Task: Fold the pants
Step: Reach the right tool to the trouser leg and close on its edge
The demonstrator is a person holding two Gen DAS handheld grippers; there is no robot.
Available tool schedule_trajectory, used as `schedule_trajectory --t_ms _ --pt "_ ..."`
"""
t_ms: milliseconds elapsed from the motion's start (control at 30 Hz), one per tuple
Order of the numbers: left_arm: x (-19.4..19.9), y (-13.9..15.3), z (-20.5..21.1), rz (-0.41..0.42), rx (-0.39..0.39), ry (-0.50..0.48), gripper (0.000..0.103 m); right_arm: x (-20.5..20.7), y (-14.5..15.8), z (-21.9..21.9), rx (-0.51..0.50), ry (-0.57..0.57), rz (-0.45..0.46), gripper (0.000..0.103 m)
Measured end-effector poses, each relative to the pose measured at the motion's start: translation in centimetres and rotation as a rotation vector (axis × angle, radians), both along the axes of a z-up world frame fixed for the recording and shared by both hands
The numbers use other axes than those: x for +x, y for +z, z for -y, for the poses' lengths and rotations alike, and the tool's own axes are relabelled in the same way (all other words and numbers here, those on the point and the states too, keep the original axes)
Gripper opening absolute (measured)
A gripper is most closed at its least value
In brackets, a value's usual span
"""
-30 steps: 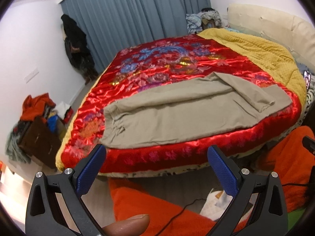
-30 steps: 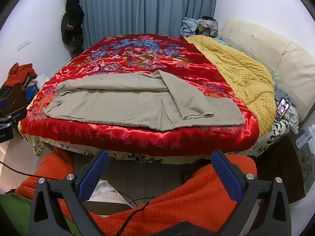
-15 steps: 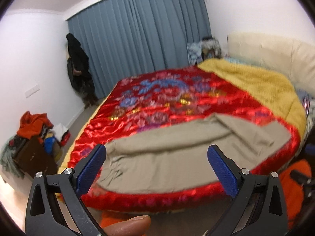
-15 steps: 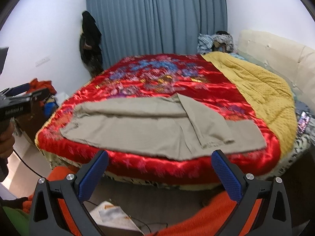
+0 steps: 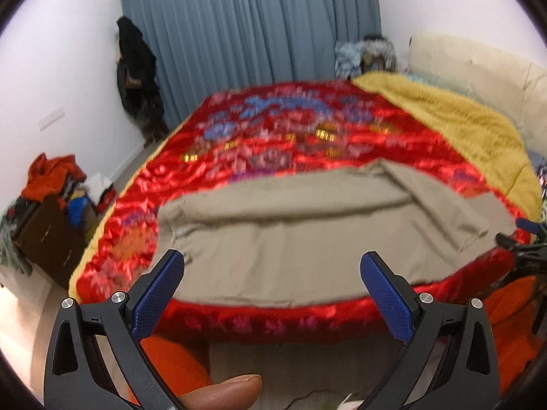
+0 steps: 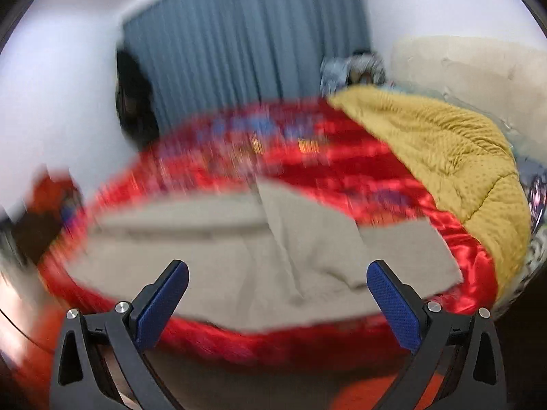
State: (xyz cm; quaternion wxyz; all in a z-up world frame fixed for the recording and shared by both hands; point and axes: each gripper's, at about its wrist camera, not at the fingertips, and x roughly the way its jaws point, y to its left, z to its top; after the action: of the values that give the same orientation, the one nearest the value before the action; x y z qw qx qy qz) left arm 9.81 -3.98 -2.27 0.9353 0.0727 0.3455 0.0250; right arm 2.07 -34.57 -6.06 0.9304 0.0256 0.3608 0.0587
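Observation:
Beige pants [image 5: 307,239] lie flat across the near edge of a bed with a red satin cover [image 5: 290,136], waistband to the left, one leg end folded over at the right. They also show in the blurred right wrist view [image 6: 266,259]. My left gripper [image 5: 271,273] is open and empty, just short of the bed's near edge over the pants' middle. My right gripper [image 6: 277,283] is open and empty, near the edge by the folded leg [image 6: 307,232]. The right gripper also shows at the right edge of the left wrist view [image 5: 526,239].
A yellow blanket [image 5: 454,130] covers the bed's right side beside a cream headboard [image 5: 478,65]. Blue curtains [image 5: 256,34] hang behind. A box piled with clothes [image 5: 51,205] stands on the floor at left. Orange fabric [image 5: 512,324] is below the grippers.
Both grippers have moved forward and closer to the bed; the pants now fill more of each view. Both stay open. The right wrist view is motion-blurred.

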Motion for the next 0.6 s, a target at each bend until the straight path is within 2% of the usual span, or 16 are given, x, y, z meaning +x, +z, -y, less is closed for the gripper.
schedule_trajectory --t_ms 33,67,100,200,267,333,367,400,433,500,600 --pt "0.1 -0.4 -0.2 -0.011 0.005 0.007 0.103 1.2 -1.2 -0.7 -0.016 0.04 -0.046 0.102" --pt "0.2 -0.8 -0.4 -0.021 0.007 0.015 0.103 2.5 -2.4 -1.4 -0.039 0.063 -0.081 0.095" --pt "0.6 -1.2 -0.4 -0.035 0.007 0.025 0.103 3.9 -3.4 -1.9 -0.059 0.071 -0.109 0.081" --pt "0.8 -2.0 -0.9 -0.063 0.001 0.04 0.103 8.2 -6.2 -2.3 -0.102 0.084 -0.187 0.06" --pt "0.9 -2.4 -1.1 -0.073 0.01 0.048 0.103 10.9 -8.8 -2.1 -0.131 0.084 -0.248 0.051" --pt "1.1 -2.9 -1.0 -0.085 0.021 0.053 0.103 12.8 -10.9 -2.1 -0.147 0.105 -0.301 0.046" --pt "1.3 -3.2 -1.1 -0.094 0.024 0.056 0.103 13.3 -11.9 -2.0 -0.164 0.123 -0.321 0.037" --pt "1.5 -3.5 -1.2 -0.104 0.025 0.057 0.103 14.3 -12.5 -2.3 -0.19 0.153 -0.35 0.019" --pt "1.7 -3.8 -1.3 -0.116 0.028 0.058 0.103 14.6 -13.0 -2.2 -0.204 0.171 -0.363 0.005" --pt "2.1 -4.4 -1.2 -0.134 0.034 0.058 0.103 15.0 -11.8 -2.1 -0.278 0.175 -0.326 0.003" --pt "2.8 -5.7 -0.8 -0.165 0.043 0.052 0.103 15.5 -6.8 -1.2 -0.362 0.11 -0.168 0.003"
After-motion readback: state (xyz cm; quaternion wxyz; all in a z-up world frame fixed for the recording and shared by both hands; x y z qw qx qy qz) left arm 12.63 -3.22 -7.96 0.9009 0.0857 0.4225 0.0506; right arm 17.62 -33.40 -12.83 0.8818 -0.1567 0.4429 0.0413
